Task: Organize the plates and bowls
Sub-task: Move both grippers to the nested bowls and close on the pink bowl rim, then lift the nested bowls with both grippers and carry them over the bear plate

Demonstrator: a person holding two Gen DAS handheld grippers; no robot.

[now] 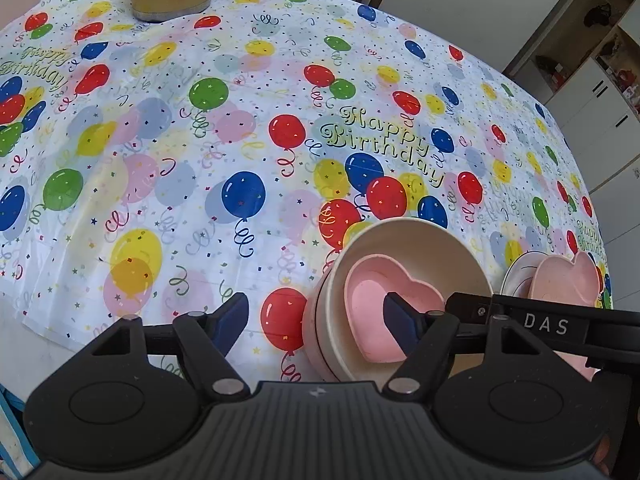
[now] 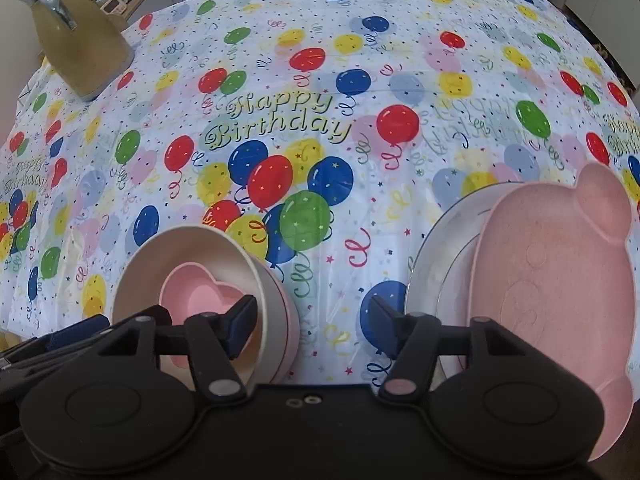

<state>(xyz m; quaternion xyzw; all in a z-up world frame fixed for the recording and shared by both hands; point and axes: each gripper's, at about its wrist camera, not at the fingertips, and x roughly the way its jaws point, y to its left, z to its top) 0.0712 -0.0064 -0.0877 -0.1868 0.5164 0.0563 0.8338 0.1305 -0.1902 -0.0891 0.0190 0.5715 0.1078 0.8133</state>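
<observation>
Now we read the counter (image 1: pixel 168 128) from left to right. Far off at the back left stands a yellowish jug (image 2: pixel 80 52), well apart from everything we are handling. Nearer us sits the bowl stack: a cream bowl (image 1: pixel 404 240) nested in a pinkish one, with a small pink heart bowl (image 1: pixel 376 292) lying inside it. Our left tongs (image 1: pixel 316 320) are spread wide and hold nothing; one finger hangs over bare cloth to the left of the stack, the other reaches over the heart bowl, though we cannot tell whether it touches. So the bowls lie to the right of the left tongs' centre line, and the left hand is plainly the nearer one.

Further right, our right tongs (image 2: pixel 312 328) are also spread wide and empty, hovering over the bare strip of cloth between the two piles. Its left finger sits in front of the cream bowl's rim, its right finger just before the white plate (image 2: pixel 440 240). On that plate rests the pink bear-shaped plate (image 2: pixel 560 280), its ears pointing away from us, close to the counter's right edge.

We judge both piles look sorted already.
</observation>
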